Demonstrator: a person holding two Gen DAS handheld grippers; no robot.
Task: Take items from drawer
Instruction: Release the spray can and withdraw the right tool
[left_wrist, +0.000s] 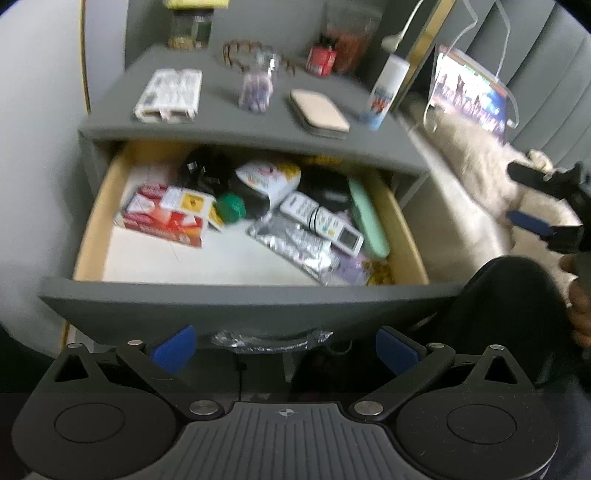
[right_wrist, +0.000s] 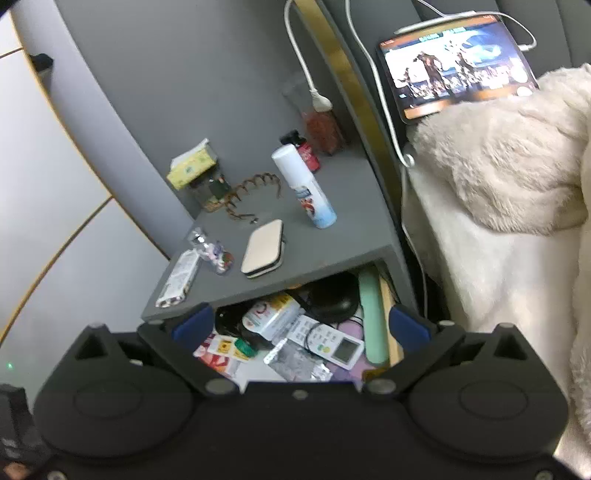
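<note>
The grey nightstand's drawer (left_wrist: 236, 306) stands pulled open. Inside lie a red and white box (left_wrist: 162, 218), a green round lid (left_wrist: 231, 207), a white remote (left_wrist: 321, 221), foil pill strips (left_wrist: 295, 245), a mint green case (left_wrist: 367, 218), a white pouch (left_wrist: 269, 179) and black items. My left gripper (left_wrist: 286, 349) is open and empty, in front of the drawer's front panel. My right gripper (right_wrist: 301, 325) is open and empty, above the drawer's right part; it also shows at the right edge of the left wrist view (left_wrist: 532, 199). The remote (right_wrist: 330, 341) lies between its fingers.
On the nightstand top (right_wrist: 288, 236) stand a spray can (right_wrist: 304, 186), a beige case (right_wrist: 263, 248), a white packet (right_wrist: 181, 275), a small bag of sweets, a hair clip, a jar and a red bottle. A fluffy cream blanket (right_wrist: 509, 155) and a lit tablet (right_wrist: 458, 62) lie to the right.
</note>
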